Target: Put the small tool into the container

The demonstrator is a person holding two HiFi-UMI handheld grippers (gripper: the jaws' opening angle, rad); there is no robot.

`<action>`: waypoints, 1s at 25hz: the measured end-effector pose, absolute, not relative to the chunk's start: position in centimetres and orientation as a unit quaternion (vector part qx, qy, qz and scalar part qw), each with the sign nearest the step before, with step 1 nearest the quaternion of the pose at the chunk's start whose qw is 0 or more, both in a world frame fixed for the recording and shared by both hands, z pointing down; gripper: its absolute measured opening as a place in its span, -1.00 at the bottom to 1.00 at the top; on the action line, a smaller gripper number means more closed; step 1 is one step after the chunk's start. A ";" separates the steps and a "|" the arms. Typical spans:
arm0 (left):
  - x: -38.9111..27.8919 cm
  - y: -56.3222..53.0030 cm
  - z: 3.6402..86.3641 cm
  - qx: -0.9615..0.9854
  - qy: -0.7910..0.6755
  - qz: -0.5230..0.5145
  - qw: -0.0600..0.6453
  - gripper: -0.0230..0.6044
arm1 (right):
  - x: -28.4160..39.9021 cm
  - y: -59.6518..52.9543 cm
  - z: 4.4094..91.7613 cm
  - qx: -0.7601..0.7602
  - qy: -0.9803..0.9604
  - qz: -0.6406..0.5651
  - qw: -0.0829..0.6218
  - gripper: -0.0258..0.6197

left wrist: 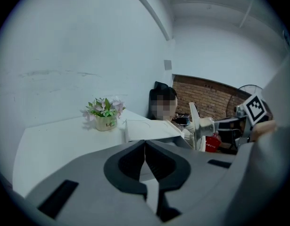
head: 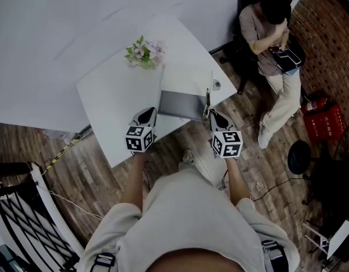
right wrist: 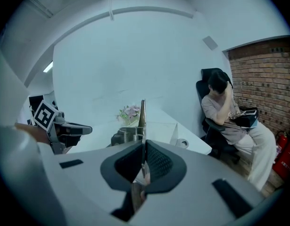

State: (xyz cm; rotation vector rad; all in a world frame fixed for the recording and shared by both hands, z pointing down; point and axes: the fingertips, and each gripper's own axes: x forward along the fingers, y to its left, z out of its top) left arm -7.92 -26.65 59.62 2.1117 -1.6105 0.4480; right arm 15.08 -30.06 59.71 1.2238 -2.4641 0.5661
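At the near edge of the white table (head: 109, 103) both claws hover side by side. The container (head: 181, 106), a shallow grey tray with a white lid open at its far side, lies between them and just beyond. The right gripper (right wrist: 143, 144) has its jaws pinched together on the small tool (right wrist: 142, 111). This is a thin flat piece that stands out of the jaws with its long axis pointing up and away. From the tool, the tray's open mouth lies just to the left, so I judge the coming move to be a short carry left and a tip downward, done by the right hand. The left gripper (left wrist: 145, 144) is closed tight with nothing in it. On the flower pot (left wrist: 106, 122) a label starts "Li"; the rest cannot be read
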 end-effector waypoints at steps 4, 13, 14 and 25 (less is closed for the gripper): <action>-7.8 -27.5 59.9 0.761 -0.585 0.168 0.225 -0.89 | 15.0 -31.2 60.1 0.424 -0.867 0.203 0.166 -0.92; -7.5 -28.1 60.0 0.761 -0.584 0.175 0.224 -0.89 | 15.0 -31.7 60.6 0.420 -0.868 0.206 0.167 -0.92; -7.5 -28.2 60.0 0.761 -0.583 0.176 0.224 -0.89 | 14.9 -31.7 60.7 0.420 -0.868 0.206 0.167 -0.92; -7.5 -29.4 60.2 0.772 -0.568 0.183 0.220 -0.89 | 14.9 -32.0 61.1 0.435 -0.860 0.208 0.166 -0.92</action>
